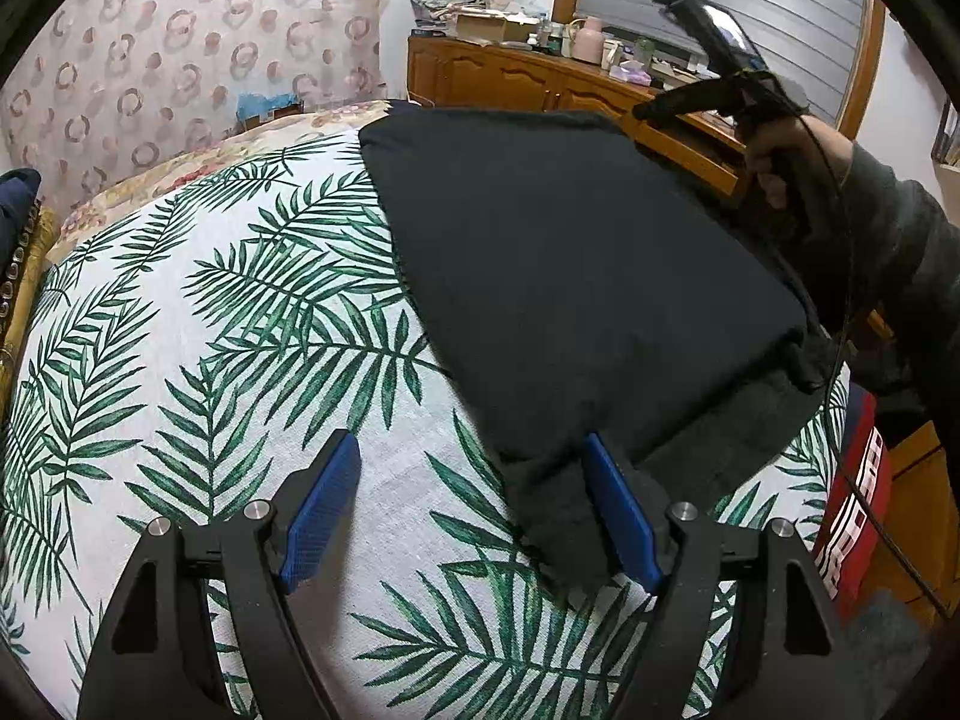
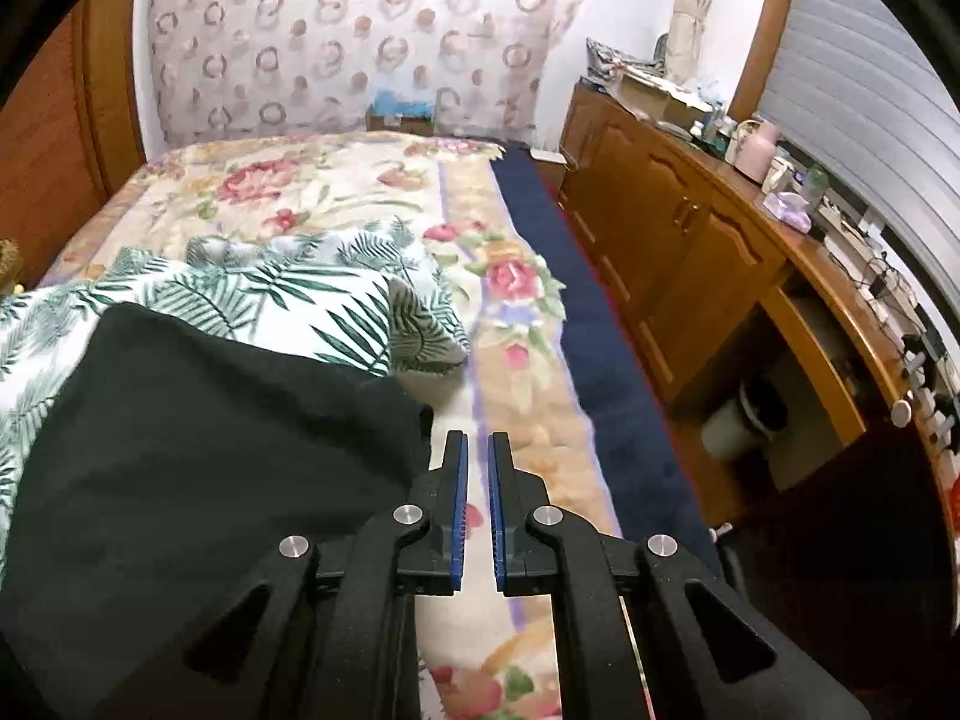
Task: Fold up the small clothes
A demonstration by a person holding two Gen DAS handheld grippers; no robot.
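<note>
Dark, near-black soft knit garment (image 1: 576,276) lies on the leaf-printed white cloth (image 1: 240,324) spread over the bed, already doubled into a rough slab with a narrow tail of fabric trailing toward the near edge. Left tool (image 1: 474,510), blue ribbed pads on black arms, stands wide apart, empty; its right pad sits at the edge of that trailing tail, the left pad over bare leaf print. Right tool (image 2: 474,510), seen in its own view, has pads drawn almost together with only a slim gap, nothing between them, hanging just beside the garment's far corner over the floral quilt (image 2: 336,192). Judgement: next fold wants the loose tail pinched through all its layers and laid over the slab, corners matched, then smoothed flat. Fabric looks matte, limp, slightly fuzzy, likely to sag and drag the cloth beneath. Beyond: navy blanket strip (image 2: 570,276), wooden cabinet (image 2: 672,252), glossy, cluttered on top.
</note>
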